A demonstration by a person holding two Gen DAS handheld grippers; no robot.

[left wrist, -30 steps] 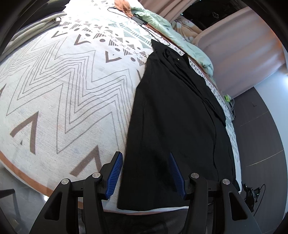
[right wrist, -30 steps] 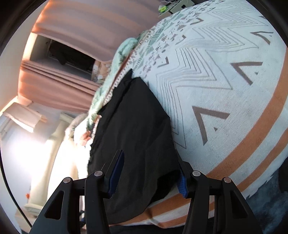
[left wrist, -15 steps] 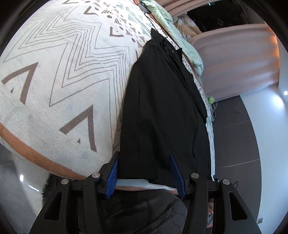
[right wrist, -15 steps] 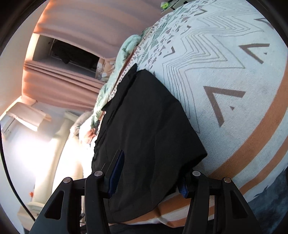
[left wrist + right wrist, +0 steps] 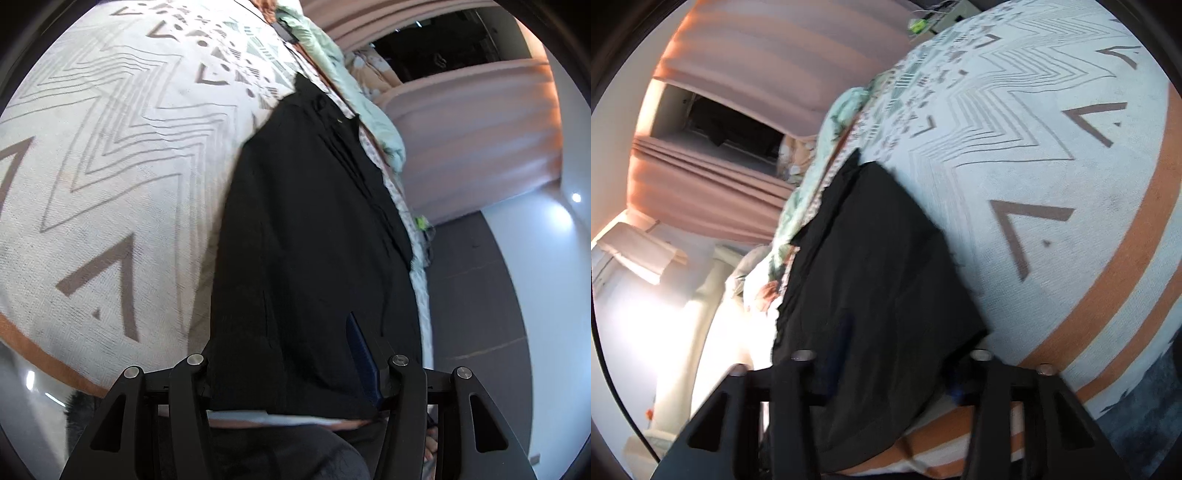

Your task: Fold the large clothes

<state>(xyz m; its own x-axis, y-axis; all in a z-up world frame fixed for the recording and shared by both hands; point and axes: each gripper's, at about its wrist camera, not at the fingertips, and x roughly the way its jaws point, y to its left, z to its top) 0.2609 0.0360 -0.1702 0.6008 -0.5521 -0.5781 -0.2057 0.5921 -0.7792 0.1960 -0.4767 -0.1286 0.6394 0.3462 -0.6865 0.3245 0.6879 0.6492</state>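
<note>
A large black garment (image 5: 314,236) lies stretched out on a bed covered by a white zigzag-patterned blanket (image 5: 110,155). In the left wrist view my left gripper (image 5: 291,354) is open at the garment's near hem, with the cloth between its jaws; the left blue pad is hidden under the fabric. In the right wrist view the same garment (image 5: 879,266) reaches from the pillows down to my right gripper (image 5: 890,369), which is open, its jaws straddling the near corner of the cloth. The picture is blurred there.
A mint-green quilt (image 5: 343,77) and pink curtains (image 5: 472,140) lie beyond the garment. The blanket's orange border (image 5: 1126,280) marks the bed edge. Dark floor (image 5: 480,295) runs beside the bed.
Both grippers moved forward and lower onto the garment's near hem. The cloth now lies between the jaws of each, covering the blue pads that showed before.
</note>
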